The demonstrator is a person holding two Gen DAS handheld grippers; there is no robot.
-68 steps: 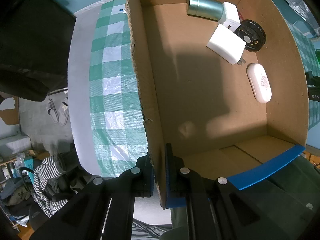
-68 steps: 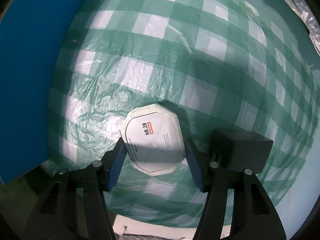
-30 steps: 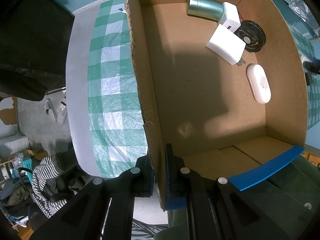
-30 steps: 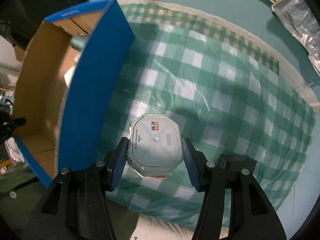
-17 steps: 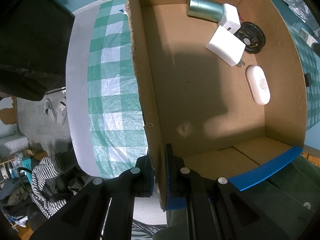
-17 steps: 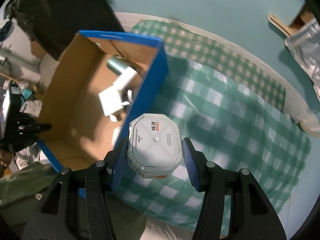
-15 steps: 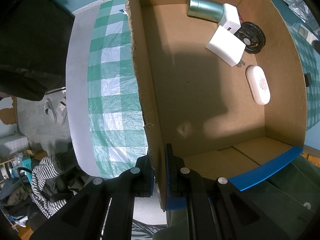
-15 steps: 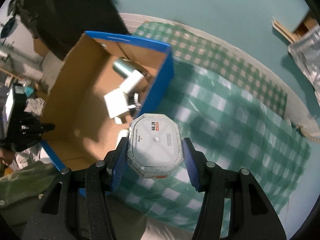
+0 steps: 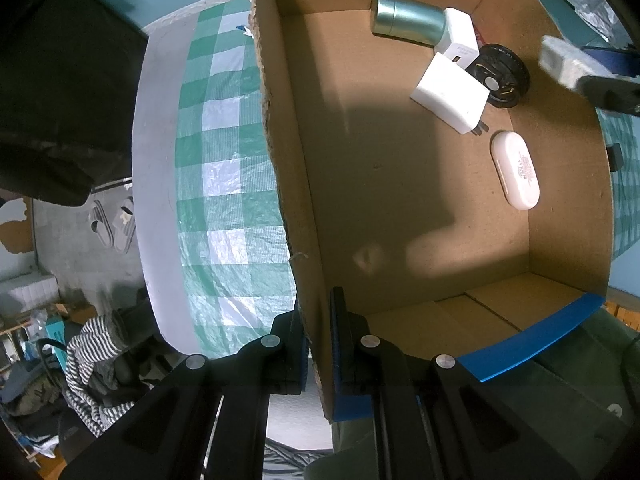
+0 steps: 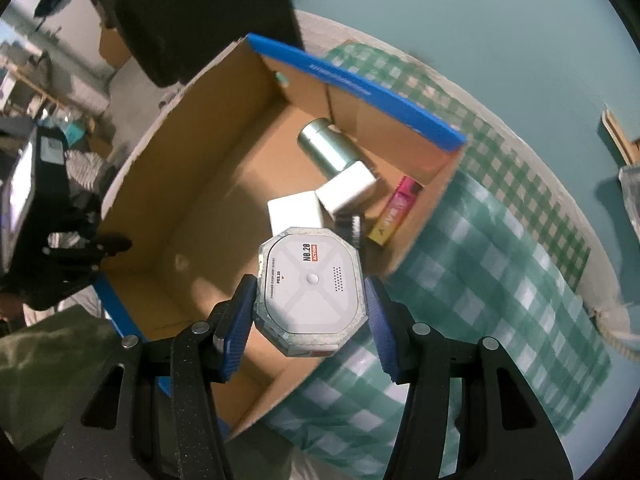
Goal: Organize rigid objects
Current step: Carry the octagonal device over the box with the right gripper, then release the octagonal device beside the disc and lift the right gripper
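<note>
Holding four loose things on its floor, the cardboard box contains a green metal cylinder, two white chargers, a black disc and a white oval case. A pink packet shows only from the right wrist. The left gripper pinches the box's wall; the right gripper clamps the grey octagonal power bank above the box, hiding part of the floor.
</note>
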